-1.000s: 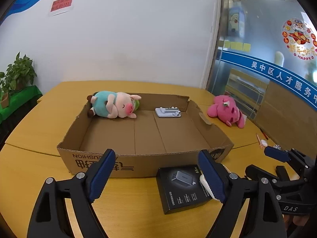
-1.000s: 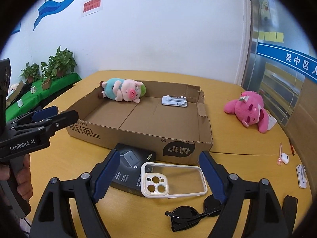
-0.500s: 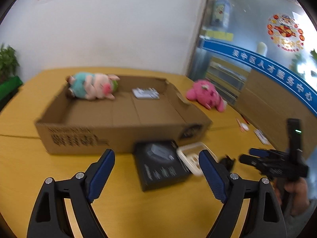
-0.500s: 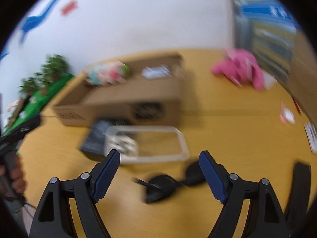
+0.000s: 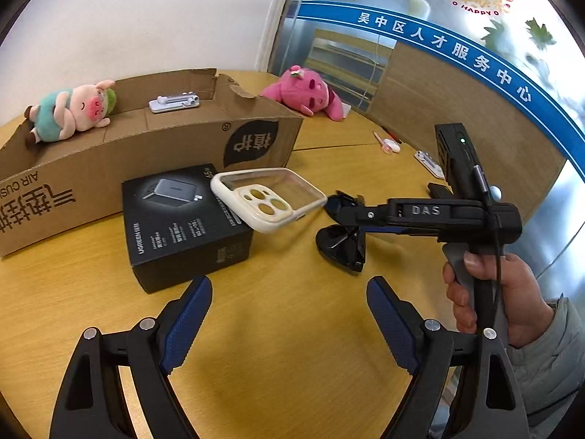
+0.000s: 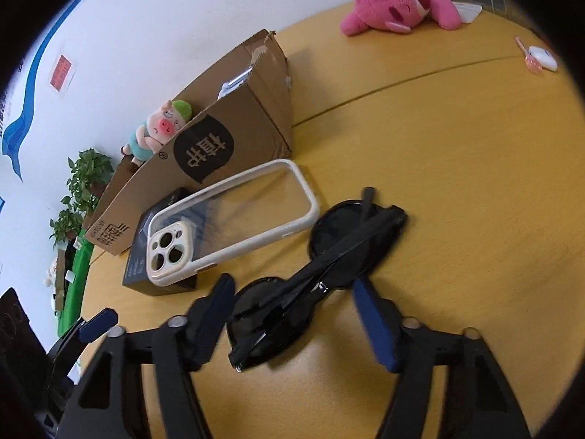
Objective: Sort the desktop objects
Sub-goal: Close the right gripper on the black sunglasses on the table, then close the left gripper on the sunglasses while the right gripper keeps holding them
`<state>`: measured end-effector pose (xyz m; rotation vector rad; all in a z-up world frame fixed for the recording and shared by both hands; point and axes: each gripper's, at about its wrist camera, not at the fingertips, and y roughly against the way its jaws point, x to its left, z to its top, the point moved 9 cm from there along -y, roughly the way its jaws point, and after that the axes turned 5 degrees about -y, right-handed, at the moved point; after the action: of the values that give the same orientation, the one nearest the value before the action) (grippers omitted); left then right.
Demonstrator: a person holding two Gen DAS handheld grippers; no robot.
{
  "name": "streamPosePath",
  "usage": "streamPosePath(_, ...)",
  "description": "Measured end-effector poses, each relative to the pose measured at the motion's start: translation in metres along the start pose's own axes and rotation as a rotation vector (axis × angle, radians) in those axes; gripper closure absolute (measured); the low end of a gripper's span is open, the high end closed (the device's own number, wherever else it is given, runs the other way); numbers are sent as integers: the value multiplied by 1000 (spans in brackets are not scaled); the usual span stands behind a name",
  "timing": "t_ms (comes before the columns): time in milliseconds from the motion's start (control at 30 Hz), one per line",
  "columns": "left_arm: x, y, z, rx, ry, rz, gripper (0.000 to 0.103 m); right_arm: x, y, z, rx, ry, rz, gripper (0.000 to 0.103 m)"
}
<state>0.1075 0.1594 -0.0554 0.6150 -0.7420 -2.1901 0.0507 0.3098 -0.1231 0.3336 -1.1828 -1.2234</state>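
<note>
Right wrist view: right gripper (image 6: 292, 307) tilted down over folded black sunglasses (image 6: 314, 278) on the yellow wooden table (image 6: 457, 168), jaws just narrowed and now straddling the frame near one lens, blue pads close on either side, contact with the frame not clear, nothing lifted. Just beyond the sunglasses, a clear phone case (image 6: 234, 219) with a cream rim, one end propped on a black charger box (image 6: 146, 270), the other end down at the table. Behind both, an open cardboard box (image 6: 226, 124) holding a plush pig in a teal outfit (image 6: 157, 128) and a small white phone stand (image 6: 234, 82), only partly seen over the wall. Farther off on the table, a pink plush toy (image 6: 395, 0) lying on its side. Left wrist view: left gripper (image 5: 289, 311) spread wide above bare tabletop, nothing between its pads, charger box just ahead to the left. Across from it, a person's hand (image 5: 486, 292) on the handle of the other tool, its tips at the sunglasses (image 5: 343, 237).
</note>
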Motion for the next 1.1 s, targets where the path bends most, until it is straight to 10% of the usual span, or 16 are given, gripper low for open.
streamPosePath(233,1,-8,-5,23,18,-18,13,-9,-11,0,19,-48,27,92)
streamPosePath(500,3,-14,-8,46,53,-74,13,6,-6,-20,61,-33,86,92)
streamPosePath(833,2,-18,3,78,405,-486,16,54,1,-56,93,136,111,92)
streamPosePath(1100,0,-27,-10,150,411,-476,64,95,-3,-83,126,256,165,94)
